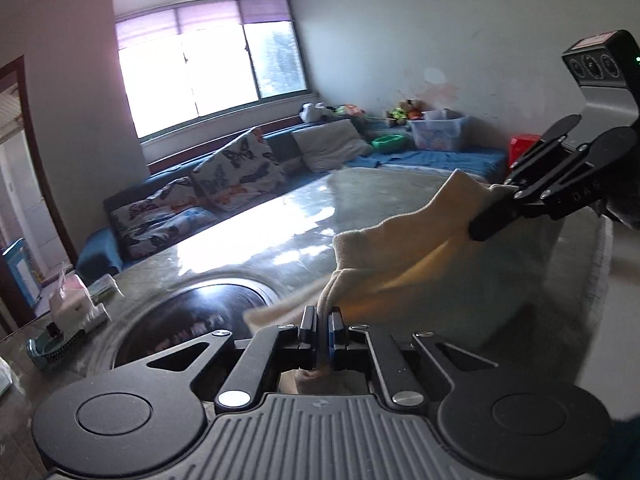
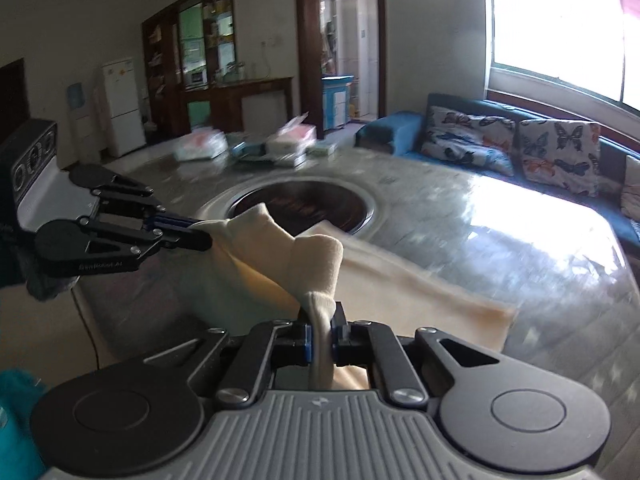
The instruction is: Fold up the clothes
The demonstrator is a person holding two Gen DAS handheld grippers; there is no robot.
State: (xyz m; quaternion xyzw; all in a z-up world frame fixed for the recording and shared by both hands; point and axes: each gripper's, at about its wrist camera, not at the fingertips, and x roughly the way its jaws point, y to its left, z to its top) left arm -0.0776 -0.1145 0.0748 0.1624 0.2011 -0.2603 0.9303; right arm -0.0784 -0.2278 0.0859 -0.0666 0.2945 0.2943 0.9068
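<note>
You've got one cream garment [image 2: 280, 240], soft and fleecy, and it's off the table [image 2: 500, 240] along its near edge. That edge is pinched up at two corners, bunched into peaks where it's held, with a slack fold sagging between them. The rest drapes away flat onto the marble top, its far end lying just beside the dark round inset [image 2: 304, 204] in the middle of the table.
</note>
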